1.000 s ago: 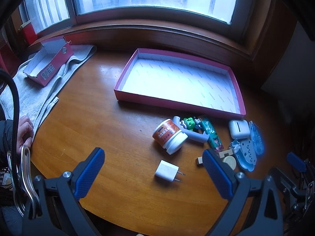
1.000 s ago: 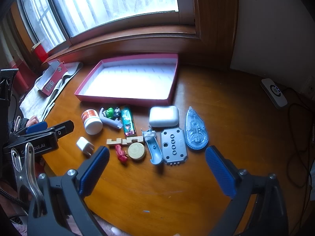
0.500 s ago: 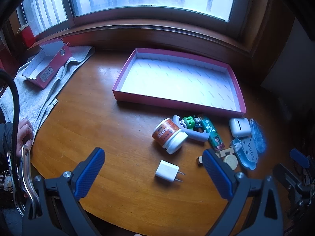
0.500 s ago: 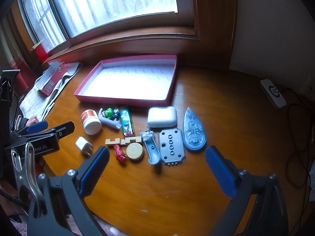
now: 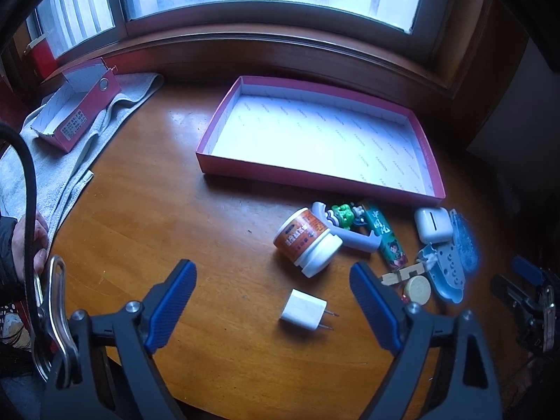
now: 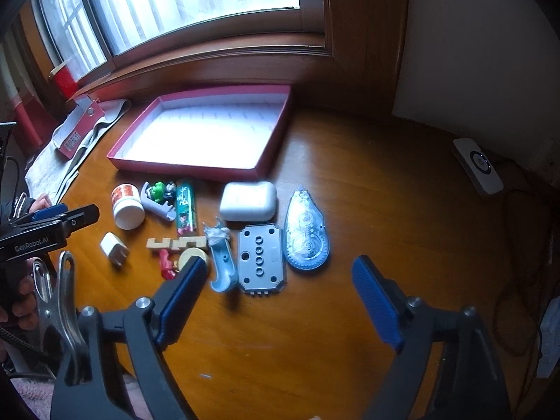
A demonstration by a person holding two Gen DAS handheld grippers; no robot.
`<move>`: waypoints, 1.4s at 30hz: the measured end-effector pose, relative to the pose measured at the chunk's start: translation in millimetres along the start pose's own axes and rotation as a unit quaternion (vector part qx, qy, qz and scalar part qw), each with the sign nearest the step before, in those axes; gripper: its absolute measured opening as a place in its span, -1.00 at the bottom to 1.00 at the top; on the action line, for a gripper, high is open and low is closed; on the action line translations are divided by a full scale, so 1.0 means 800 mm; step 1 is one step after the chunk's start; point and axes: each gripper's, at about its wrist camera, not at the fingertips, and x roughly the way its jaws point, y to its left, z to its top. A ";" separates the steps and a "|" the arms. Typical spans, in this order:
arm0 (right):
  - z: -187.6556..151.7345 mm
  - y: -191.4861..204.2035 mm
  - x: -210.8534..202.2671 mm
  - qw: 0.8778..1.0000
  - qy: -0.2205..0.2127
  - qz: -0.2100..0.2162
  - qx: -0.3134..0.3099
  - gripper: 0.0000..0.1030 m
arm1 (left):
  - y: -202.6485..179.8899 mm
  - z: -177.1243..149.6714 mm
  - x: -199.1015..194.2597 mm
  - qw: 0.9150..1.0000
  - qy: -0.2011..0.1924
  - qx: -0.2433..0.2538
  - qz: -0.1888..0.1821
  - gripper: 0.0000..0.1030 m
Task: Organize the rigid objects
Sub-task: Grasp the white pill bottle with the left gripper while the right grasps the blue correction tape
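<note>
Since the earlier frame both tongs' jaws have just been closing a little, nothing between them, and the right tongs [image 6: 276, 280] have edged toward the clutter. The left tongs [image 5: 273, 287], still wide, hover over the white charger plug [image 5: 303, 314] on the table [image 5: 140, 217]; the right tongs, also wide, hang near the grey perforated plate [image 6: 260, 259] and correction tape dispenser [image 6: 307, 232]. Beyond the white earbud case [image 6: 248, 201] and orange-labelled jar [image 5: 306, 239] lies the empty pink tray [image 5: 315, 175].
</note>
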 end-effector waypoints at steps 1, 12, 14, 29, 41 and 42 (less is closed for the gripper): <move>0.001 -0.001 0.004 1.000 0.003 -0.001 -0.003 0.59 | 0.000 -0.001 0.002 1.000 0.002 0.005 0.001 0.77; 0.017 -0.008 0.031 0.999 0.011 -0.006 -0.036 0.43 | -0.026 0.003 0.022 0.998 -0.022 0.065 0.015 0.75; 0.019 -0.012 0.038 0.999 0.016 -0.010 -0.039 0.39 | -0.032 0.007 0.027 0.997 -0.024 0.073 0.012 0.75; 0.020 -0.023 0.082 0.997 0.043 -0.020 -0.058 0.22 | -0.041 0.018 0.069 0.996 -0.001 0.086 0.001 0.62; 0.022 -0.031 0.082 0.998 0.045 -0.012 -0.036 0.10 | -0.043 0.013 0.089 0.996 0.016 0.084 -0.022 0.23; 0.021 -0.031 0.081 0.998 0.044 -0.013 -0.035 0.07 | -0.042 0.014 0.089 0.996 0.017 0.081 -0.026 0.19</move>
